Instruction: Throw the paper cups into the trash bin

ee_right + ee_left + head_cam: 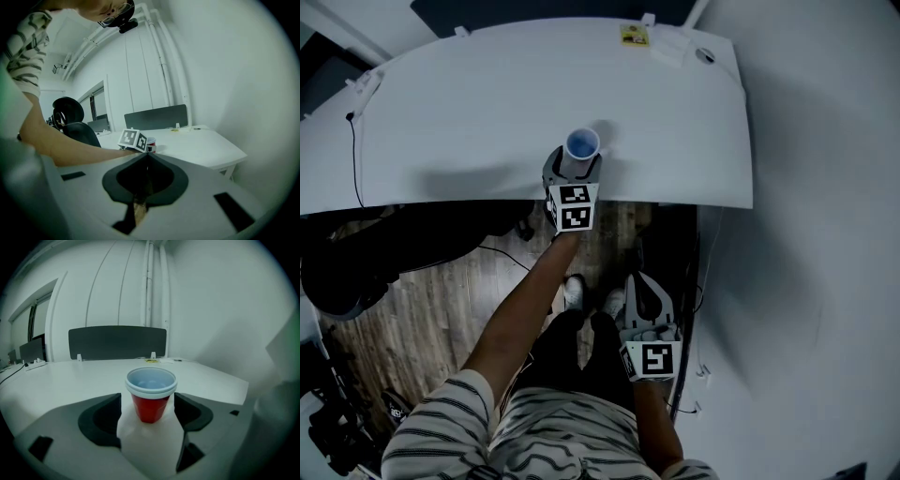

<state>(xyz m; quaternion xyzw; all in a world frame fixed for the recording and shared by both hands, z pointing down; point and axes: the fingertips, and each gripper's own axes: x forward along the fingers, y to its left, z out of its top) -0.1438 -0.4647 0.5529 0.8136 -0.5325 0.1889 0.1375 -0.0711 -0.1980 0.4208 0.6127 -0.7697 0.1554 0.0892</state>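
A red paper cup (581, 145) with a white rim stands upright near the front edge of the white table (469, 94). My left gripper (575, 169) reaches over that edge with its jaws on either side of the cup. In the left gripper view the cup (151, 400) stands between the spread jaws of the left gripper (149, 412), with a gap on each side. My right gripper (641, 281) hangs low beside the person's legs, off the table; in its own view the right gripper (146, 157) is shut on nothing. No trash bin is in view.
A dark partition (117, 343) runs along the table's far edge, near a small yellow label (634, 35). A black office chair (356, 267) sits under the table's left side on the wooden floor (441, 300). A white wall (825, 234) rises close on the right.
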